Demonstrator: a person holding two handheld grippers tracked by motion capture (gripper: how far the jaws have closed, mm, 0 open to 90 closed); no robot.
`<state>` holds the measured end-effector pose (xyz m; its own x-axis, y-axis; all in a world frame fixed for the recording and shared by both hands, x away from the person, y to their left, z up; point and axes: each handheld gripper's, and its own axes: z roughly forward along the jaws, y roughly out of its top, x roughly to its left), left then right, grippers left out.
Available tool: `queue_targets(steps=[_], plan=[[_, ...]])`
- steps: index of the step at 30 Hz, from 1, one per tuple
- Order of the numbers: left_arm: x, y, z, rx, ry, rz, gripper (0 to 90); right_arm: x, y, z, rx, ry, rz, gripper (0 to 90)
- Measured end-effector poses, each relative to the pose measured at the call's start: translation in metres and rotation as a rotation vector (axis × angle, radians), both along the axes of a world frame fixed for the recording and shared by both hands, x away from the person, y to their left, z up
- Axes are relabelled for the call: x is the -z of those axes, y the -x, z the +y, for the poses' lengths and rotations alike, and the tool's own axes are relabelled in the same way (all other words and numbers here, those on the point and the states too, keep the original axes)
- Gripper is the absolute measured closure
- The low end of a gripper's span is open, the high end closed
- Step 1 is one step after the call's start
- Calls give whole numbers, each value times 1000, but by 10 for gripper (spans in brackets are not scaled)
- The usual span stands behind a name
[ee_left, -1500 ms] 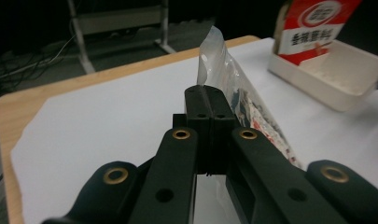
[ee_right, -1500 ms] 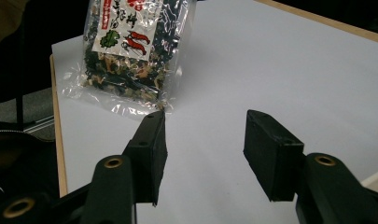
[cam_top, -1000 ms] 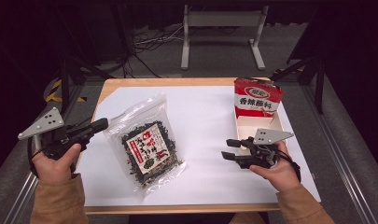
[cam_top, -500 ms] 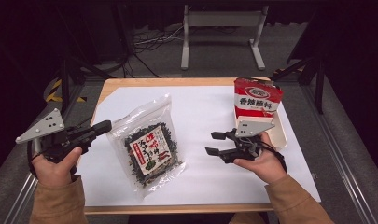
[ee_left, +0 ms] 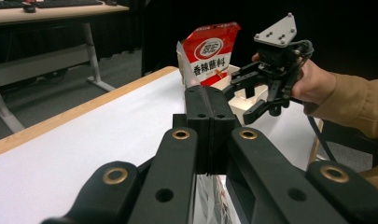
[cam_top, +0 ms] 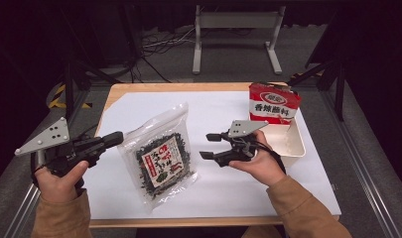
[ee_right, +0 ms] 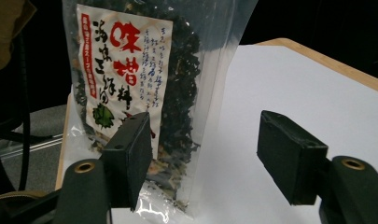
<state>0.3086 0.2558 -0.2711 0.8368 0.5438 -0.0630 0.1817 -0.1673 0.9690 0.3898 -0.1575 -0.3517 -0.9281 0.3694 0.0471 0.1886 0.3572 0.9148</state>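
The seaweed bag (cam_top: 161, 161) is seen flat at centre frame on the bench (cam_top: 223, 106). The right claw (cam_top: 204, 146), just opened wide and empty, is held beside it; the left claw (cam_top: 120, 137) is kept closed, empty.

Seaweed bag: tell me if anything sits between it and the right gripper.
Nothing visible does. The right gripper, jaws just opened and empty, faces the seaweed bag across bare white table cover; the red packet stands behind it.

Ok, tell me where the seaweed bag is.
High view: the seaweed bag lies left of centre on the white sheet, between both grippers.
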Motion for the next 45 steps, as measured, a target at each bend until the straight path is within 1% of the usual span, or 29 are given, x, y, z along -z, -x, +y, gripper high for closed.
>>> queue_targets(steps=[5,6,7,8,11,15,18,21,26,27,29,35,39,40,42,45], plan=[[-2,3,-3,14,-4,-6,900,0,-5,12,-22,15,-20,353],[-2,3,-4,20,0,-7,900,0,-6,15,-32,13,-19,348],[-3,4,-4,24,-2,-7,900,1,-6,18,-36,4,-2,346],[-3,4,-5,24,-2,-9,900,1,-7,20,-37,4,4,346],[-4,6,-5,32,-9,-8,900,2,-11,26,-59,2,-18,346],[-5,7,-6,37,-10,-14,900,2,-14,31,-73,0,-20,325],[-5,9,-7,35,-10,-12,900,2,-18,36,-108,-1,-31,300],[-5,10,-7,32,-13,-14,900,3,-19,40,-115,-3,-34,290],[-5,11,-6,32,-15,-13,900,6,-24,47,-128,-6,-19,275],[-5,11,-6,32,-15,-12,900,6,-25,48,-129,-3,-11,275],[-4,12,-7,31,-13,-12,900,7,-26,50,-134,8,-14,275],[-4,14,-6,28,-18,-9,900,8,-29,57,-174,-12,11,267],[-4,14,-5,24,-25,-9,900,8,-29,61,-196,-22,16,269],[-4,15,-6,23,-21,-6,900,8,-29,62,-202,-25,22,280],[-4,15,-5,20,-21,-5,900,8,-29,64,-201,-18,79,317],[-4,15,-5,17,-21,-4,900,8,-30,65,-219,6,54,380]])
